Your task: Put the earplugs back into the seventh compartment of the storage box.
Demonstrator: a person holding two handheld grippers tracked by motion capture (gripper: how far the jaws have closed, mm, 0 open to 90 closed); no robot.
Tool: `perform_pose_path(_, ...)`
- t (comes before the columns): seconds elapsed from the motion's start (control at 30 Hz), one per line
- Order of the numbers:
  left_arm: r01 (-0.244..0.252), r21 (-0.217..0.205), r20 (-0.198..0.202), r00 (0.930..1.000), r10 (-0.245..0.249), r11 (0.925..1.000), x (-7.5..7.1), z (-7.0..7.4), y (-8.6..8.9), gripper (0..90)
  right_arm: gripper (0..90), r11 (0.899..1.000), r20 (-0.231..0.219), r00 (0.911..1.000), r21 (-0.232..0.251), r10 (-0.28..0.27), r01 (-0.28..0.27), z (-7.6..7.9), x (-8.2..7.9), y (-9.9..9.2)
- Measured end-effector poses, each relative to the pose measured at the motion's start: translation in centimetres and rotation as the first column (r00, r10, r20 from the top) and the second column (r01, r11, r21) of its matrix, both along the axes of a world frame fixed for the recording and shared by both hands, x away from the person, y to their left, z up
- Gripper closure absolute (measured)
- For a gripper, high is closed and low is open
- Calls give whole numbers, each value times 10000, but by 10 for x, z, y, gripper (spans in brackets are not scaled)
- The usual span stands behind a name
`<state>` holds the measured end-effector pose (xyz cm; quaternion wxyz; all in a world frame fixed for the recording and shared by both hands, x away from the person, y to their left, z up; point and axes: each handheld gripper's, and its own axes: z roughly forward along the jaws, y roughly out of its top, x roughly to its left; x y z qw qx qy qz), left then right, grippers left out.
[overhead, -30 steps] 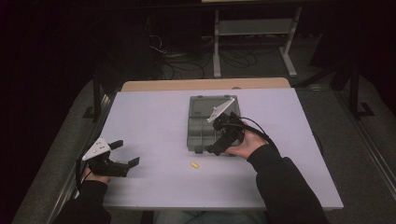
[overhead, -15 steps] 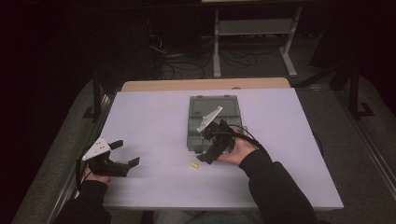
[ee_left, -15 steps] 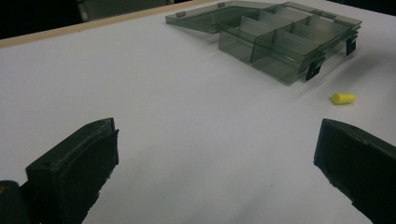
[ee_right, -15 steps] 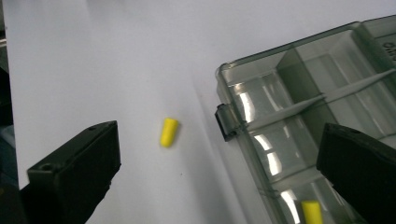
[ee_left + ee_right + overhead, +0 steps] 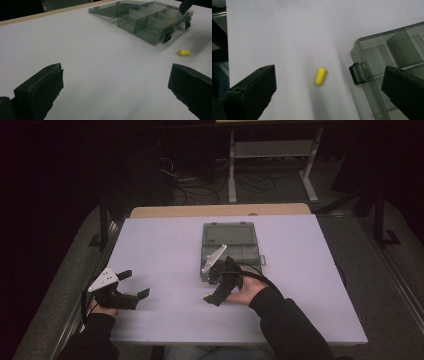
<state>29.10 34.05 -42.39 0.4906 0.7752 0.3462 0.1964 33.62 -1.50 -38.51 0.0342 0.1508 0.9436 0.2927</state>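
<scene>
A small yellow plug [image 5: 320, 76] lies on the white table, just in front of an open grey compartment box [image 5: 230, 247]. The same yellow plug [image 5: 183, 52] lies beside the box [image 5: 147, 23] in the left gripper view, and the plug [image 5: 206, 296] is a speck in the high view. My right gripper [image 5: 215, 292] hovers over the plug, open, jaws wide on either side of it with nothing held. My left gripper [image 5: 134, 284] rests near the table's front left, open and empty, pointing toward the box.
The box's lid [image 5: 113, 9] lies flat open behind its divided compartments. The white table [image 5: 160, 250] ends at a wooden strip [image 5: 220, 210] at the back. Beyond it stand a metal shelf frame [image 5: 272, 155] and cables on a dark floor.
My right gripper has moved from over the box toward the front edge and now hangs over the yellow plug. The left gripper has stayed put.
</scene>
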Motion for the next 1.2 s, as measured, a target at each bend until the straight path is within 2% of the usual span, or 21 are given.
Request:
perform_pose_path(0.17, 5, -8, -9, 10000, -5, 10000, 0, 0, 0, 0, 0, 9998, 9, 9998, -39, 173, -173, -3, -3, 4)
perform_pose_path(0.6, 0, -7, -2, 10000, 0, 10000, 0, 0, 0, 0, 1, 9991, -412, 9988, -312, 272, -285, -21, -5, 13)
perform_pose_path(0.7, 2, -3, -3, 10000, -2, 10000, 0, 0, 0, 0, 49, 9987, -546, 9980, -395, 312, -333, -25, -6, 14)
perform_pose_path(0.8, 2, -3, -6, 10000, -2, 10000, 0, 0, 0, 0, 139, 9984, -694, 9970, -412, 348, -377, -29, -5, 16)
perform_pose_path(0.83, 3, -5, -3, 10000, -3, 10000, 0, 0, 0, 0, 134, 9982, -748, 9964, -409, 398, -429, -30, -4, 16)
perform_pose_path(1.07, 7, -11, -9, 10000, -7, 10000, 0, 0, 0, 0, 209, 9973, -732, 9970, -680, 237, -287, -35, -2, 18)
perform_pose_path(1.2, 7, -9, -12, 10000, -7, 10000, 0, 0, 0, 0, 327, 9974, -649, 9978, -686, 166, -211, -36, 0, 18)
